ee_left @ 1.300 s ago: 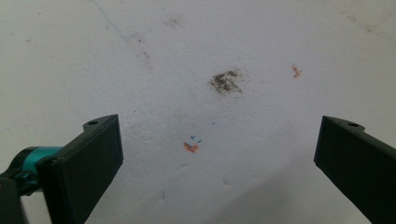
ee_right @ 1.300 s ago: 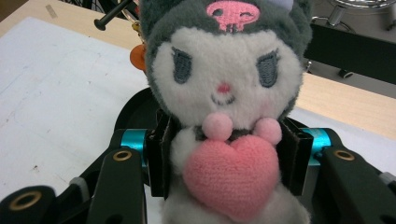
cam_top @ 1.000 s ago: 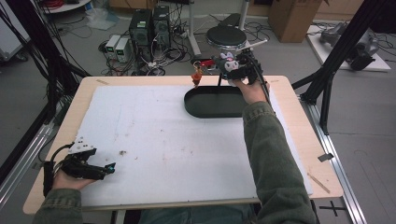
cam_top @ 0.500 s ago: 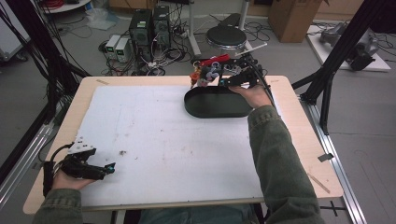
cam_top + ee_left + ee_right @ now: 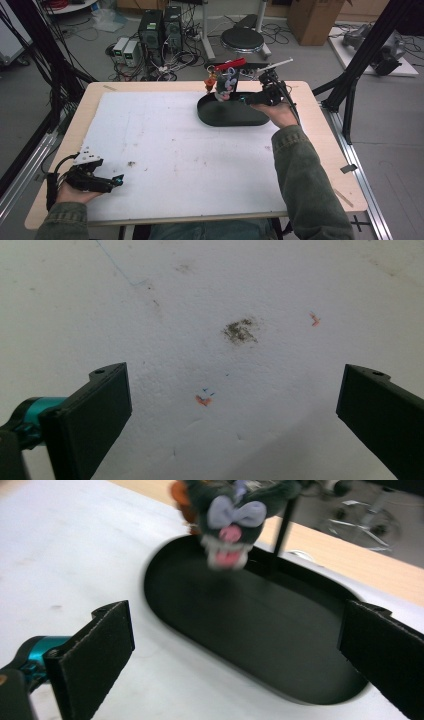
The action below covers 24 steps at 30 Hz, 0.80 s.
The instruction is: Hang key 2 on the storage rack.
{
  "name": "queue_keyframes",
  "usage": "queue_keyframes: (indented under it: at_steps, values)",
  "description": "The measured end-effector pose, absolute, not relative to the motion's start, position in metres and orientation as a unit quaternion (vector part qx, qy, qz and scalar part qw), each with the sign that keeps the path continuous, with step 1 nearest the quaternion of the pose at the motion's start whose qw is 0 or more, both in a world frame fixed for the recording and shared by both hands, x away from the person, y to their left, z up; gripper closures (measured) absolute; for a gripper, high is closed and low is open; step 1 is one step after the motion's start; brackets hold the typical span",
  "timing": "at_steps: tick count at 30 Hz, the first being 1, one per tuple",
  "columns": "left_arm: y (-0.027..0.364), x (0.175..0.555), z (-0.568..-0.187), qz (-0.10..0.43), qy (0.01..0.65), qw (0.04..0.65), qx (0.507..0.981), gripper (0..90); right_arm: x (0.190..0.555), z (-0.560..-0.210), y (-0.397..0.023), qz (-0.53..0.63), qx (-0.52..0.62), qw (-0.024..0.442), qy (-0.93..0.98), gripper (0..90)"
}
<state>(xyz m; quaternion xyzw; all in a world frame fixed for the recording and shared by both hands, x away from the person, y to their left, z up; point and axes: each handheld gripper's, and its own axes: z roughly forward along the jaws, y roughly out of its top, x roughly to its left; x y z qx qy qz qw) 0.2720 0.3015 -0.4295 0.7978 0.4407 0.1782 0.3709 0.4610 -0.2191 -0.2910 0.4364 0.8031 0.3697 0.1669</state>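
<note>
A grey plush toy (image 5: 226,84) with a purple bow (image 5: 236,514) hangs from a small stand (image 5: 231,65) over the far rim of a black oval tray (image 5: 235,117). An orange piece (image 5: 209,82) hangs beside it. My right gripper (image 5: 240,98) is just right of the toy, above the tray (image 5: 260,645). Its jaws have just been opening; they now stand wide apart around nothing (image 5: 235,630). My left gripper (image 5: 116,181) rests open at the near left corner of the white mat (image 5: 235,390), holding nothing.
The stand's thin black rod (image 5: 282,527) rises from the tray's far side. The white mat (image 5: 165,145) is stained (image 5: 240,331). Behind the table are a stool (image 5: 242,37) and computers (image 5: 160,25). Black frame posts (image 5: 360,65) stand at the right.
The right gripper has let go of the plush toy, opened its jaws and drawn back to the right of it. The toy now hangs free. The left gripper has not moved.
</note>
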Motion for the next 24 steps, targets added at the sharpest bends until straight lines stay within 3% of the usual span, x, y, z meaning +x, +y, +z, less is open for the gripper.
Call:
queue_keyframes:
  at_steps: [24]
  values:
    - [0.301,0.273,-0.43,0.173,0.446,0.369,0.796,1.7,0.404,-0.328,-0.238,0.417,0.414,0.168,0.792,0.6]
